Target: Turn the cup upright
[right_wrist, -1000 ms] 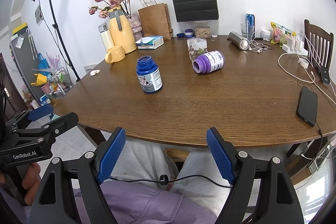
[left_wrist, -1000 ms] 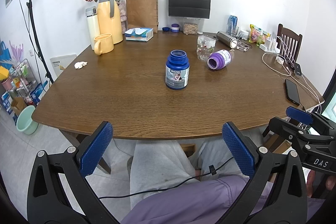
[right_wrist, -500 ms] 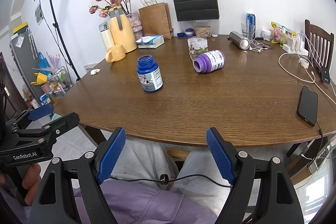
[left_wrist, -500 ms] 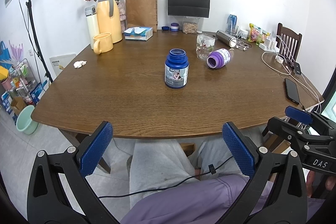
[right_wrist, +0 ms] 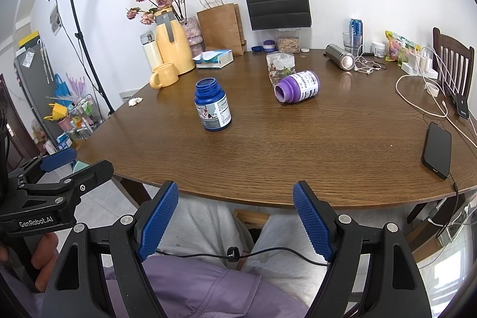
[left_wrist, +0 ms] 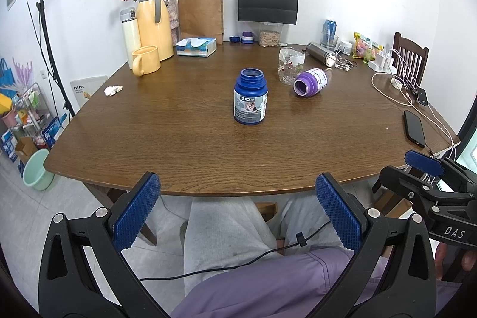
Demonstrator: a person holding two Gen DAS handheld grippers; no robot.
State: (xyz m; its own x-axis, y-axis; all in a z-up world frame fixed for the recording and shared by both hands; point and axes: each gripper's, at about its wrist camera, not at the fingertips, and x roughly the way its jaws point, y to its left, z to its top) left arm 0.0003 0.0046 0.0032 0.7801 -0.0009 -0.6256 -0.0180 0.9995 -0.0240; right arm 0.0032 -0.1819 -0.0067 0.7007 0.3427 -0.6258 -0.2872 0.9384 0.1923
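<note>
Both hand-held grippers, left [left_wrist: 237,210] and right [right_wrist: 235,216], hung spread and empty off the surface's [left_wrist: 208,157] near edge; purple bottle [left_wrist: 310,82] lay tipped mid-surface, probably awaiting righting.

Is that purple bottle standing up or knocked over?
Knocked over. The purple bottle lies on its side on the table, capless mouth facing the camera.
</note>
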